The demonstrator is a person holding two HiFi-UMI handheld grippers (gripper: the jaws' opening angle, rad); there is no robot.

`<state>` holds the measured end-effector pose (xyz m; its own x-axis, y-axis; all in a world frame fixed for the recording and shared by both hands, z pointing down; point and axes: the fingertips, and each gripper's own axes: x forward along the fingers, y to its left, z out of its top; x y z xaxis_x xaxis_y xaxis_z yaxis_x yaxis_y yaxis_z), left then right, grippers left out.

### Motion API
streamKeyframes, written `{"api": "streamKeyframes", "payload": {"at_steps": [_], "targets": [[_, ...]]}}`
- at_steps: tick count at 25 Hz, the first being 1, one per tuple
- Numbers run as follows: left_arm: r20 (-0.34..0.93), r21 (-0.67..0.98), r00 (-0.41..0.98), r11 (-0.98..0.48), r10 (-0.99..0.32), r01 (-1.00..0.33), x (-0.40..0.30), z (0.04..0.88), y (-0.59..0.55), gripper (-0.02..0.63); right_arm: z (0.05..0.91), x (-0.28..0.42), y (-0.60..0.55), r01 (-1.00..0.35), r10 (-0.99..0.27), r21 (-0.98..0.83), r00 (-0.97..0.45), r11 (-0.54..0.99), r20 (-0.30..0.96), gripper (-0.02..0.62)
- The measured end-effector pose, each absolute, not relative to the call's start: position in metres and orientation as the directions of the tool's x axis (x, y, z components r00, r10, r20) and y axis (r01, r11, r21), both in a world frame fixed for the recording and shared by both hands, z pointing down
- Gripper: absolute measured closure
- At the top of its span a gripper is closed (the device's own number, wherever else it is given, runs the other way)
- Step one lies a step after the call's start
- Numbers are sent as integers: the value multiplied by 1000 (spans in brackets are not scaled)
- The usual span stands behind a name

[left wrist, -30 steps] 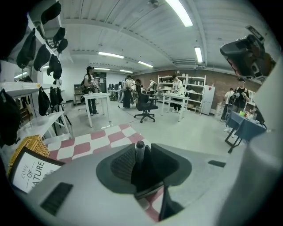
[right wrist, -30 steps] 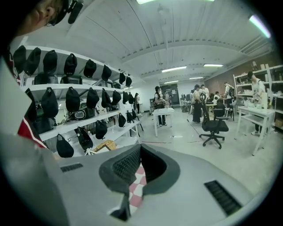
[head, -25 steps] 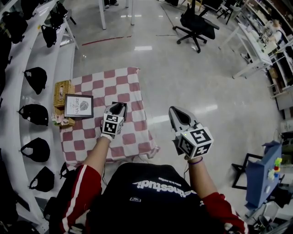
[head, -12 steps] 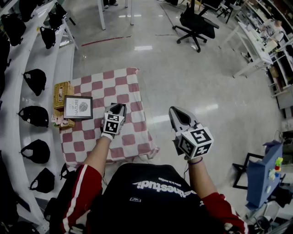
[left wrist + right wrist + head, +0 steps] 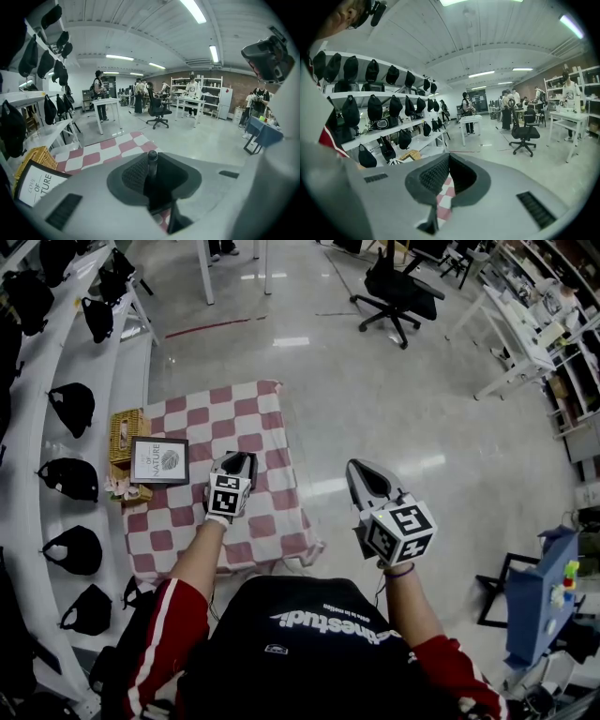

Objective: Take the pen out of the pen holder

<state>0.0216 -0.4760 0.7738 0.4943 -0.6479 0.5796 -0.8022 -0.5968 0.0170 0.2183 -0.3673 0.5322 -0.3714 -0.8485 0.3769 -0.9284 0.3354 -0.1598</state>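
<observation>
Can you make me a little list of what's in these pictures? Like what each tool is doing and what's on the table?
left tool: shut on the pen, above the checked cloth
right tool: shut, nothing in it, out over the floor
pen: black, round top, upright between the jaws
cloth's left edge: framed picture, wicker basket
pen holder: cannot be made out

Table [image 5: 251, 418] far half, R side bare: free. L edge blocked: frame [image 5: 159, 458], basket [image 5: 127, 427]. Shelf [image 5: 33, 442] w/ caps [image 5: 72, 401] walls off L. L gripper [image 5: 242, 461] clamping pen [image 5: 152, 161] over table mid. Floor [image 5: 375, 399] R of table open.
</observation>
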Motion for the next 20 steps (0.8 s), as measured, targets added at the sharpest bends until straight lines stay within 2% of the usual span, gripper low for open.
{"api": "streamKeyframes", "payload": {"at_steps": [20], "targets": [[446,66,583,-624,-679,-778,10,678,-451,537,499,187,-343,-927,-874,-177,-370,329,313,592]]}}
